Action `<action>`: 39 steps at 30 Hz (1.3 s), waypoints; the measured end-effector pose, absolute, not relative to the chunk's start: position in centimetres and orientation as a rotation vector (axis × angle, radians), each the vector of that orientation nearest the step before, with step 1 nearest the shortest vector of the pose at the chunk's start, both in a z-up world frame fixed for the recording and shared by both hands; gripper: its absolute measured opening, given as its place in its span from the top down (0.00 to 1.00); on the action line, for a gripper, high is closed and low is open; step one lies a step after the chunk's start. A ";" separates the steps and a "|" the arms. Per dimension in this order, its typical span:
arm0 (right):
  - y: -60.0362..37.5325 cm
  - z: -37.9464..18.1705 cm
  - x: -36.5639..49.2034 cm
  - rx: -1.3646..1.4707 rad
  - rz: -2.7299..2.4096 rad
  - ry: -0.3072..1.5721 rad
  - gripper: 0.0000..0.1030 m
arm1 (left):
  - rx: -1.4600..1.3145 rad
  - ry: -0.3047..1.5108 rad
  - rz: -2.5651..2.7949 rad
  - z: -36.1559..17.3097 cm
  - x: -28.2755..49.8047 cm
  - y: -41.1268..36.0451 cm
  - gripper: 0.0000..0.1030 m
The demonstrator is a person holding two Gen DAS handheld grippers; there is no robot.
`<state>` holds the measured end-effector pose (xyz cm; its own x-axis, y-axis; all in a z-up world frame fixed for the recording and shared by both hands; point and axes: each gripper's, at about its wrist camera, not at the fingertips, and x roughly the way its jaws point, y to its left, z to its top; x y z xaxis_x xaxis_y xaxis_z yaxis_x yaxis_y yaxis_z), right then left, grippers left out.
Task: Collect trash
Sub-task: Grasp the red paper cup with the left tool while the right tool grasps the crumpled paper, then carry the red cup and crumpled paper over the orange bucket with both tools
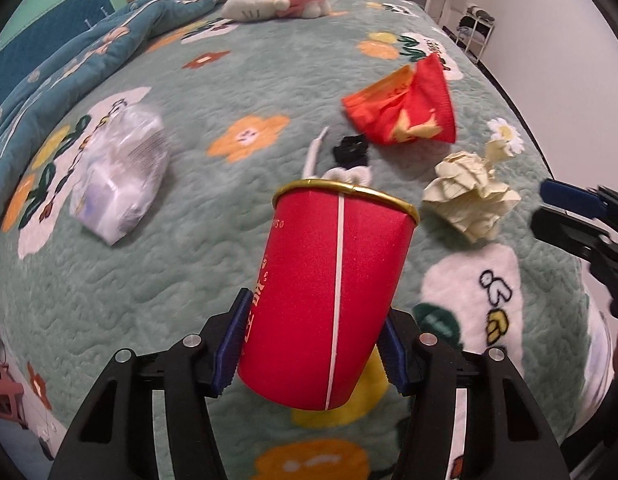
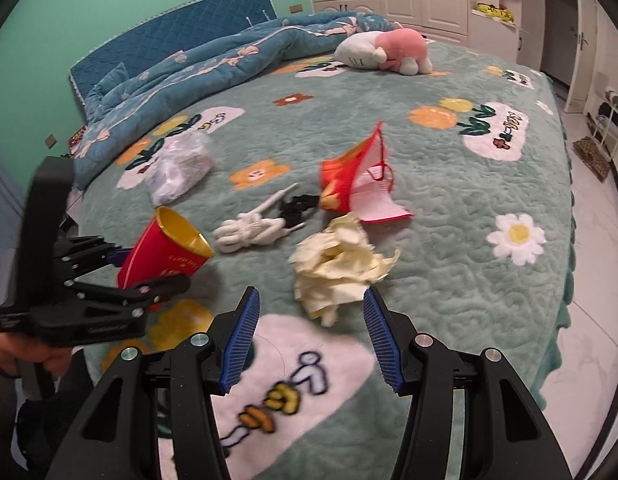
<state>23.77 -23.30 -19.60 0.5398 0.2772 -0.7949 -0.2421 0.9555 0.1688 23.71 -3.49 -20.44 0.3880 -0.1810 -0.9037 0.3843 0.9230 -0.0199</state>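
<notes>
A red paper cup (image 1: 329,272) with a gold rim is tilted between the blue pads of my left gripper (image 1: 315,312), which is shut on its lower body. In the right wrist view the same cup (image 2: 177,248) hangs just above the bedspread in the left gripper (image 2: 141,270). A crumpled pale yellow paper wad (image 2: 337,264) lies on the bed just ahead of my right gripper (image 2: 310,294). That gripper is open and its pads do not touch the wad. From the left wrist view the right gripper (image 1: 541,206) sits a little to the right of the wad (image 1: 469,200).
A torn red snack bag (image 2: 357,184), a white rope coil (image 2: 253,228), a small black item (image 2: 295,206) and a clear plastic packet (image 2: 181,168) lie on the green flowered bedspread (image 2: 449,208). A pink plush toy (image 2: 389,52) and a rumpled blue quilt (image 2: 197,68) lie farther back. The bed's edge drops to the floor on the right.
</notes>
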 end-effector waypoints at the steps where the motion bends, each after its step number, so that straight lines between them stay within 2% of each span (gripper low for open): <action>1: -23.4 -19.8 24.2 0.038 0.313 0.955 0.47 | 0.206 1.120 -0.365 -20.5 23.8 -3.7 0.43; 10: -22.8 -23.4 28.0 -0.016 0.356 1.003 0.48 | 0.203 1.152 -0.350 -21.3 24.9 -4.5 0.42; 12: -22.5 -24.1 28.3 -0.039 0.361 1.012 0.62 | 0.205 1.159 -0.346 -21.5 25.1 -4.7 0.42; 16: -22.8 -23.6 27.8 -0.035 0.369 0.969 0.72 | 0.205 1.167 -0.346 -21.7 25.1 -5.1 0.42; 39: -27.9 -12.8 13.4 0.081 0.349 0.775 0.73 | 0.309 0.986 -0.437 -13.2 15.5 -10.8 0.42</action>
